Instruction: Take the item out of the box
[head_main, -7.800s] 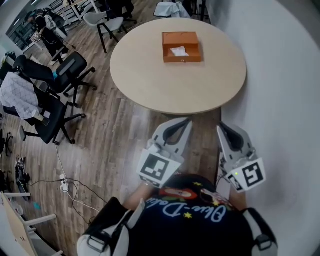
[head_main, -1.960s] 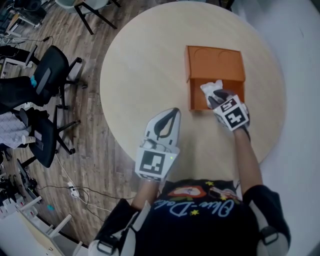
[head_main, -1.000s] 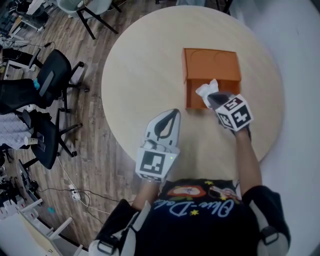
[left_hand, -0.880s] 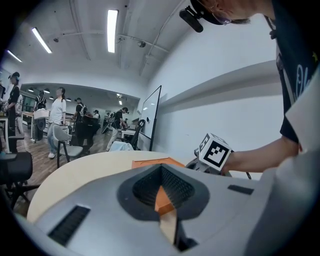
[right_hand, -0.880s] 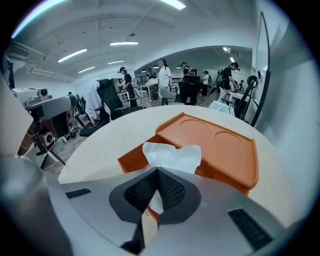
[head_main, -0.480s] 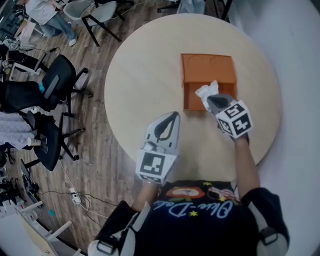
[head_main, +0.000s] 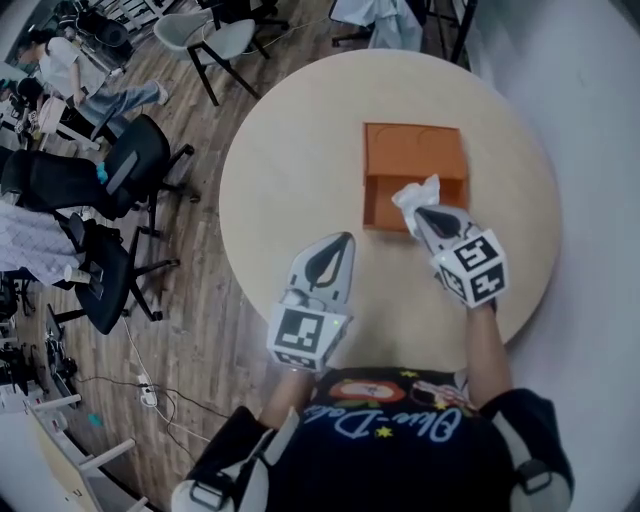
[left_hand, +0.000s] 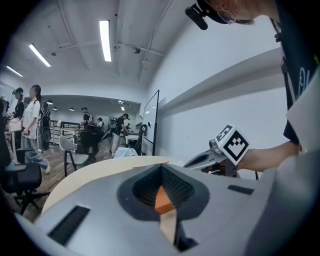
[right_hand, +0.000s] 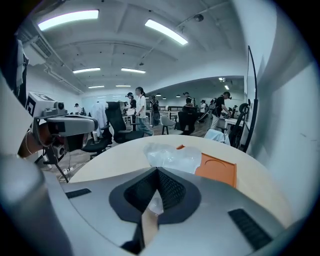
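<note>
Right hand-held gripper (head_main: 424, 214) pinches the clear bag (head_main: 414, 192) at the open orange box (head_main: 412, 160); left hand-held gripper (head_main: 341, 241) closed.

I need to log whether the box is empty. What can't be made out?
Head view: the plastic bag and right gripper cover much of the compartment of the orange box.
Right gripper view: the bag hides the compartment; only the lid shows.
Left gripper view: the left gripper itself blocks most of the box.
Bag contents: crumpled, too small.
</note>
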